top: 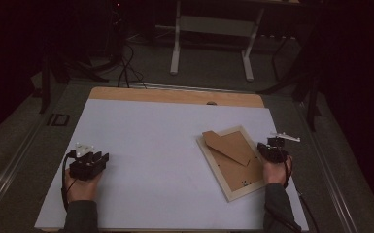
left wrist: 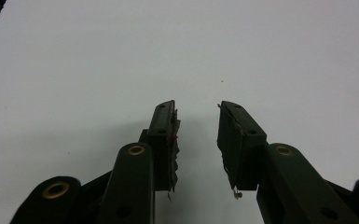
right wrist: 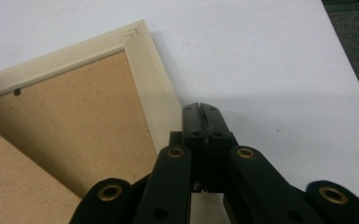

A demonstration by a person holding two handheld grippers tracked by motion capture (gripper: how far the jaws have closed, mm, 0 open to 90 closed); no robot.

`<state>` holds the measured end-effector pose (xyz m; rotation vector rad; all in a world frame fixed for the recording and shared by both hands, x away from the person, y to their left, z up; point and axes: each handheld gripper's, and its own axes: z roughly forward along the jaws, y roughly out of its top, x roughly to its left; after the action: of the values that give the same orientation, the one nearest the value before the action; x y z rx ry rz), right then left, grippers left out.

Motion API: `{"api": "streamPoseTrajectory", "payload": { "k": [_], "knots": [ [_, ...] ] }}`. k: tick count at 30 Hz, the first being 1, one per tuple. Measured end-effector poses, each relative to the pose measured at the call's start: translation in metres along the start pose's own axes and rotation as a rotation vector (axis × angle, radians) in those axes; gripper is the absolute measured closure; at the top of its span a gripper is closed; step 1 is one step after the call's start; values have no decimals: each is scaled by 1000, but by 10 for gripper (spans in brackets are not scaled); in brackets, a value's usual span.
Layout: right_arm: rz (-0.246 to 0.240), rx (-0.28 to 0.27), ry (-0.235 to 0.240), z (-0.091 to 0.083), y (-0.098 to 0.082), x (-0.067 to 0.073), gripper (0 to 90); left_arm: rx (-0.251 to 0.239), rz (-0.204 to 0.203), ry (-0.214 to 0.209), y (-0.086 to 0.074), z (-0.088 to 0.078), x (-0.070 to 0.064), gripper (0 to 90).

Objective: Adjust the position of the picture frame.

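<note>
Both grippers rest on the white sheet [top: 165, 145]: left gripper [left wrist: 196, 140] parted and empty, right gripper [right wrist: 201, 122] closed beside the frame [right wrist: 74, 107].

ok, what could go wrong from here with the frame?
1. The right gripper has its fingers shut beside the rim of the pale wooden picture frame lying face down; a nudge could slide it toward the near edge of the white table.
2. The loose brown backing board sits askew and might shift.
3. The left gripper, open, is far off and cannot steady anything.
</note>
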<state>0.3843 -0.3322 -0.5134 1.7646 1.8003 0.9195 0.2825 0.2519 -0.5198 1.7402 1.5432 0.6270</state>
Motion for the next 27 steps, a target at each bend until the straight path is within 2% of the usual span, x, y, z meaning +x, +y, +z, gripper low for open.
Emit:
{"api": "streamPoseTrajectory", "payload": {
  "k": [5,6,7,13,16,17,19,21,27],
  "knots": [
    [-11,7,-26,1,2,3,896,-3,0,-5,0,-1,0,682],
    [16,2,-45,3,3,0,897,-7,-1,-8,0,-2,0,683],
    [29,14,-43,4,3,-2,897,-8,-1,-9,0,-2,0,683],
    [20,24,-46,7,5,0,898,1,10,-10,0,0,-1,680],
    [18,18,-30,8,9,7,897,2,15,-10,0,0,-2,677],
    [9,25,-13,9,10,11,897,3,14,-10,0,0,-2,676],
    [-24,30,-16,12,12,20,897,1,14,-11,0,0,-2,675],
    [-9,19,-17,15,13,24,897,-5,8,-12,0,-1,-1,674],
    [33,7,-85,15,13,16,897,-6,-7,-12,-1,-2,4,674]
  ]
}}
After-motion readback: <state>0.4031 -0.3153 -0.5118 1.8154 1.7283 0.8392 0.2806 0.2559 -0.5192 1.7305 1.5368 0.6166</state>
